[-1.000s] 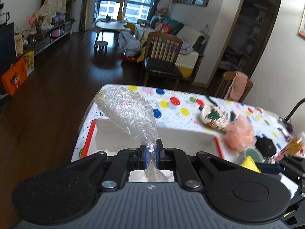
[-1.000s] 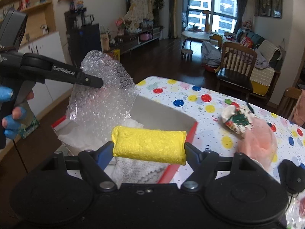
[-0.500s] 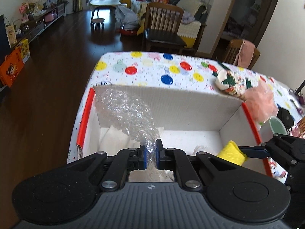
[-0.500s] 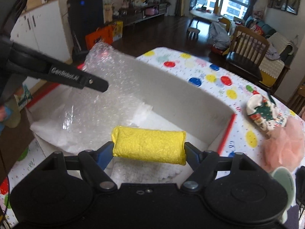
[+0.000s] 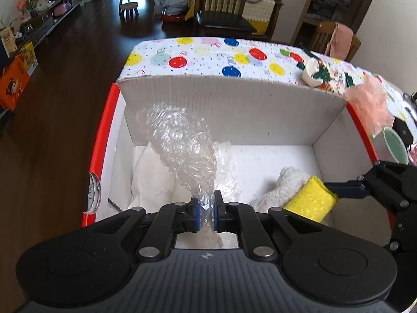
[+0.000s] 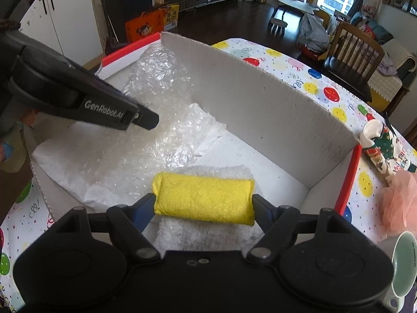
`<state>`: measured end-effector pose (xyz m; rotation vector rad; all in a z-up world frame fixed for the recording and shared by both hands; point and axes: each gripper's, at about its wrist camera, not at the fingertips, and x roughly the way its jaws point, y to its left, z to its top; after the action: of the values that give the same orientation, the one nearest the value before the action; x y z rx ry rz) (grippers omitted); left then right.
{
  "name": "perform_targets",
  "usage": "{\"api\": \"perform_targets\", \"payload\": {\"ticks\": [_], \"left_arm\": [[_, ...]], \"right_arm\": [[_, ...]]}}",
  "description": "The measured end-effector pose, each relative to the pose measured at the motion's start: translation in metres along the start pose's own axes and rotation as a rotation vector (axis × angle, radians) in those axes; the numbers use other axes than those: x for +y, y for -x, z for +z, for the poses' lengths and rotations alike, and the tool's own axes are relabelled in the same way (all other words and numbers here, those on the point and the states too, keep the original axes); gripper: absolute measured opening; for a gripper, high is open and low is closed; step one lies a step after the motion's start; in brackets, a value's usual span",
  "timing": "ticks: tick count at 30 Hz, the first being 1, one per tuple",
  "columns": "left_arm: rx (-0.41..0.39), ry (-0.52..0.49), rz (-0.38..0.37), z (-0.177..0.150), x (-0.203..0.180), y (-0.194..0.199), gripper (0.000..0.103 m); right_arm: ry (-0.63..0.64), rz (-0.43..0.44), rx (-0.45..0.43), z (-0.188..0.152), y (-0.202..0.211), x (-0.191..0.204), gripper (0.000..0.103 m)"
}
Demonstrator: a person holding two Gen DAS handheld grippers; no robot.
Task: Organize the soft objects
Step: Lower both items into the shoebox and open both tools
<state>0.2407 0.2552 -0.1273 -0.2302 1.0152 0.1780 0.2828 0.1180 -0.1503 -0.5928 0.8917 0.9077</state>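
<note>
**Now deeper in the box**

Lower than a second ago: left gripper point(image 5: 206, 210) down inside the white box point(image 5: 234, 101), jaws pinched tight on a neck of bubble wrap point(image 5: 182, 146), no longer raised above the rim but draped over white paper on the box floor. Right gripper point(image 6: 203, 203) also inside now, jaws spread wide yet clamping the yellow sponge roll point(image 6: 203, 198) by its ends, just above a white fluffy cloth point(image 6: 208, 229). Outside on the spotted bench point(image 5: 208, 54): printed sock point(image 5: 323, 74), pink pouf point(image 5: 370, 104).
</note>
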Motion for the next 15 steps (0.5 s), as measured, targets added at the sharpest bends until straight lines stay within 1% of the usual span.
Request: {"api": "perform_targets", "payload": {"ticks": [5,10,15], "left_arm": [[0.009,-0.02,0.005,-0.001,-0.002,0.001,0.008],[0.018,-0.015,-0.003,-0.002,-0.001,0.003,0.009],[0.011,-0.013,-0.009,-0.003,-0.001,0.009,0.01]], "right_arm": [[0.014,0.01,0.028,0.003,-0.004,-0.002,0.08],[0.007,0.023,0.034,0.005,-0.006,-0.006,0.081],[-0.009,0.038,-0.003,0.005,0.002,-0.01,0.088]]}}
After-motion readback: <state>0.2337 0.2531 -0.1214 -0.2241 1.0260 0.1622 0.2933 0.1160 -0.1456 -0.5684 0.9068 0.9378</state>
